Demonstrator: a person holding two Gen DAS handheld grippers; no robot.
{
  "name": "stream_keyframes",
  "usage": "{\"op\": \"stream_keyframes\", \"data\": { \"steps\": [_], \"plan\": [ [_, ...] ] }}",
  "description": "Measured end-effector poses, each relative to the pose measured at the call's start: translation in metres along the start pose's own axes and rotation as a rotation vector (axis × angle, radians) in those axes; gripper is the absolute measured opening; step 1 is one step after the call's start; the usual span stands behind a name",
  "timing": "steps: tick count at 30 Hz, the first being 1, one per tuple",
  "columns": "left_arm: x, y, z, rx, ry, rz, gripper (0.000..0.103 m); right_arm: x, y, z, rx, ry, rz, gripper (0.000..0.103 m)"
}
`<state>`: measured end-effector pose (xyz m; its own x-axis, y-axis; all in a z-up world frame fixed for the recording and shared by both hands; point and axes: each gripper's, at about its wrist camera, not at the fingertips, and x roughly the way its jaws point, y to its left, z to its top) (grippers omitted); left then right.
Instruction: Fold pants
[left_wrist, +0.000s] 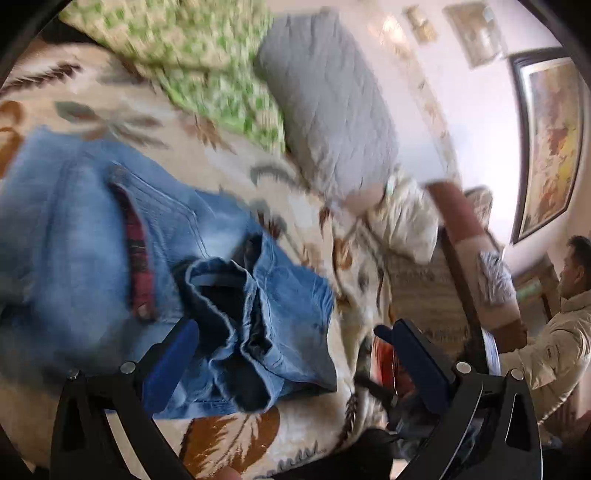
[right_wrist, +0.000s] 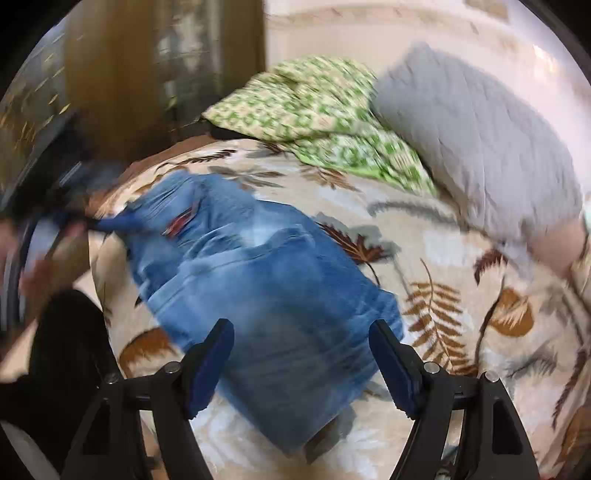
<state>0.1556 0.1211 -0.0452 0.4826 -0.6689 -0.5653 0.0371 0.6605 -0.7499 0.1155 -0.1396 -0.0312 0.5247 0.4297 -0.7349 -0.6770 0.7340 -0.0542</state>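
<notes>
Now the bed (right_wrist: 461, 258) in its leaf-print blanket carries the jeans (right_wrist: 266, 280), folded over near the bed's near-left edge, hems bunched on top. Looks like a fold just laid; next calls for another grab or smoothing. Left gripper (left_wrist: 288, 354) gapes empty above the hems; right gripper (right_wrist: 301, 365) spread, empty, over the folded end.

Both fisheye views are motion-blurred, most heavily toward the bowed, dark-vignetted edges. Soft, even light, perhaps daylight, washes out the wall (left_wrist: 472, 110) beyond the jaws. The jeans (right_wrist: 280, 295) ahead of the jaws smear; only faint shadows lie beneath their folds.
</notes>
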Motion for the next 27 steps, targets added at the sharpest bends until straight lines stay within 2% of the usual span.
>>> {"op": "stream_keyframes", "data": {
  "steps": [2,5,8,11,13,15,17,19,20,21,22,23,26,27],
  "plan": [
    [0.019,0.005,0.011,-0.041,0.083,-0.004,0.103,-0.001,0.025,-0.012,-0.093,-0.006,-0.07,0.078],
    [0.045,0.01,0.023,-0.078,0.159,-0.018,0.103,0.001,0.052,-0.027,-0.195,-0.021,-0.18,0.078],
    [0.061,0.007,0.03,-0.089,0.198,0.008,0.103,0.008,0.069,-0.037,-0.27,-0.012,-0.239,0.078],
    [0.07,-0.003,0.033,-0.047,0.24,0.021,0.103,0.021,0.078,-0.042,-0.321,0.006,-0.309,0.078],
    [0.079,-0.009,0.035,-0.013,0.26,0.069,0.103,0.03,0.078,-0.044,-0.32,0.023,-0.326,0.078],
    [0.093,-0.008,0.039,0.001,0.299,0.107,0.103,0.042,0.076,-0.046,-0.302,0.061,-0.293,0.078],
    [0.105,-0.007,0.042,0.022,0.324,0.145,0.103,0.055,0.075,-0.047,-0.302,0.071,-0.327,0.078],
    [0.116,-0.006,0.044,0.049,0.342,0.19,0.091,0.065,0.072,-0.046,-0.282,0.083,-0.35,0.078],
    [0.119,-0.006,0.045,0.065,0.345,0.23,0.068,0.068,0.069,-0.045,-0.257,0.09,-0.337,0.075],
    [0.122,-0.005,0.046,0.087,0.351,0.28,0.032,0.07,0.065,-0.044,-0.228,0.093,-0.316,0.07],
    [0.122,-0.005,0.047,0.106,0.353,0.309,0.019,0.071,0.059,-0.042,-0.18,0.104,-0.299,0.052],
    [0.121,-0.004,0.048,0.12,0.354,0.326,0.016,0.072,0.055,-0.04,-0.156,0.111,-0.298,0.04],
    [0.118,-0.012,0.05,0.169,0.367,0.308,0.013,0.071,0.048,-0.042,-0.131,0.113,-0.289,0.025],
    [0.115,-0.019,0.051,0.202,0.361,0.298,0.012,0.07,0.049,-0.044,-0.137,0.109,-0.29,0.023]
  ]
}}
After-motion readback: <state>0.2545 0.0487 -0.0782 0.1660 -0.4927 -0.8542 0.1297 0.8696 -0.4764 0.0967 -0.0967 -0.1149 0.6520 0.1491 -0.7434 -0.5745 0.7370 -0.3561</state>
